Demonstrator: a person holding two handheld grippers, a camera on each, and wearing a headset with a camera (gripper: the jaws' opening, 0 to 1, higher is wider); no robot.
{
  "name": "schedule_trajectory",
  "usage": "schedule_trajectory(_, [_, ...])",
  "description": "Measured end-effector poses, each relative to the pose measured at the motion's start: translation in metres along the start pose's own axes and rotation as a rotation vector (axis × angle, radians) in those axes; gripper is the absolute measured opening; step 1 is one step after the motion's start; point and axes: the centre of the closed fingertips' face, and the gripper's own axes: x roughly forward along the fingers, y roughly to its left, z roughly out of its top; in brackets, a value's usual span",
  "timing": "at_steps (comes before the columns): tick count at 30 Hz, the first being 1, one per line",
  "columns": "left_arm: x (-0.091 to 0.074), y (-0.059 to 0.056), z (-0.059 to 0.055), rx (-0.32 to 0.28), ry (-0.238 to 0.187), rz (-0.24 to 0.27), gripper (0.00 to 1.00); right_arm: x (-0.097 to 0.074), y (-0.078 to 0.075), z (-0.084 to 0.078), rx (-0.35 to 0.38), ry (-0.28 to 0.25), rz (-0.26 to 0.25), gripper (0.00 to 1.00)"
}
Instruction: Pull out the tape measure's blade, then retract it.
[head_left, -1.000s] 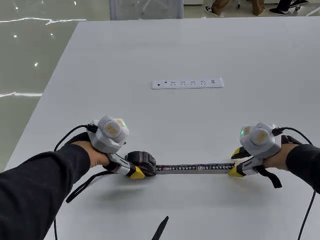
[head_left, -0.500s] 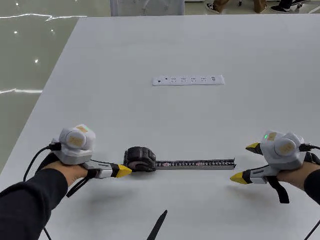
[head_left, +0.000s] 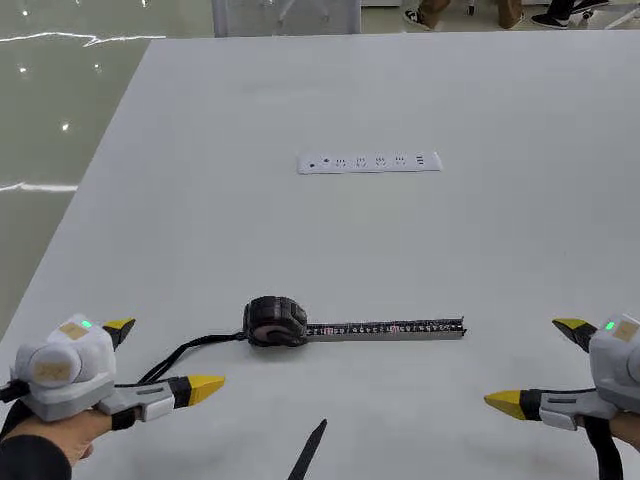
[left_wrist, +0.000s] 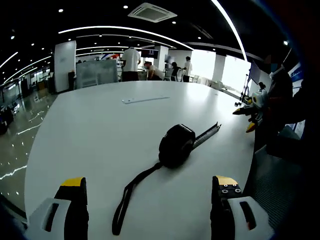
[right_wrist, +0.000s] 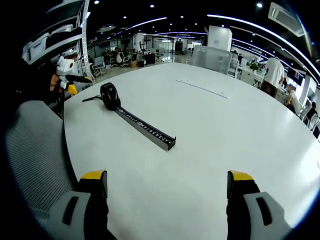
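A black tape measure (head_left: 276, 321) lies on the white table with its blade (head_left: 390, 329) drawn out to the right and its wrist strap (head_left: 188, 352) trailing left. My left gripper (head_left: 165, 357) is open at the near left, a hand's width from the case, with nothing between its fingers. The left gripper view looks over the case (left_wrist: 176, 145) and strap (left_wrist: 131, 191) between its yellow fingertips (left_wrist: 74, 182). My right gripper (head_left: 545, 365) is open at the near right, well clear of the blade's end (right_wrist: 168, 144). The case (right_wrist: 109, 95) lies at the blade's far end in the right gripper view.
A white power strip (head_left: 369, 162) lies flat farther back on the table. A thin black strap end (head_left: 307, 452) pokes up at the near edge. A grey mesh chair back (right_wrist: 30, 150) stands beside the table. People stand far behind the table.
Both grippers let go of the tape measure, opened and drew back towards the near edge, left and right. The case and drawn-out blade stayed lying on the table.
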Motion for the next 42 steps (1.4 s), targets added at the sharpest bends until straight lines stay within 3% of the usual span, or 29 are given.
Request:
schedule_trajectory(2, [-0.008,-0.003,-0.001,-0.002,-0.014,-0.008,1.0,-0.009,0.0,-0.005,0.003,0.008,-0.011,0.96])
schedule_trajectory(3, [-0.012,-0.004,0.001,0.038,-0.035,-0.011,1.0,-0.016,0.0,-0.003,-0.016,-0.008,-0.027,0.97])
schedule_trajectory(6, [-0.02,-0.007,-0.001,0.001,-0.041,-0.024,1.0,-0.029,0.004,-0.003,-0.003,-0.015,-0.007,0.96])
schedule_trajectory(8, [-0.023,-0.007,-0.007,-0.029,-0.018,-0.028,1.0,-0.033,0.006,-0.004,-0.017,-0.016,-0.014,0.99])
schedule_trajectory(11, [-0.027,-0.004,-0.012,-0.018,-0.023,-0.014,1.0,-0.038,0.007,-0.009,-0.002,-0.001,0.002,1.0])
schedule_trajectory(15, [-0.034,-0.009,-0.01,-0.037,-0.056,-0.054,1.0,-0.044,0.004,-0.009,0.003,0.001,-0.001,1.0])
schedule_trajectory(23, [-0.039,-0.014,-0.008,0.023,-0.06,-0.056,1.0,-0.046,0.002,-0.013,-0.012,0.004,-0.005,1.0])
schedule_trajectory(29, [-0.04,-0.01,-0.008,-0.008,-0.069,-0.026,1.0,-0.047,0.007,-0.015,0.0,0.006,-0.001,1.0])
schedule_trajectory(42, [-0.029,-0.01,-0.004,0.022,-0.064,-0.028,1.0,-0.044,0.016,-0.017,-0.007,0.013,0.014,1.0])
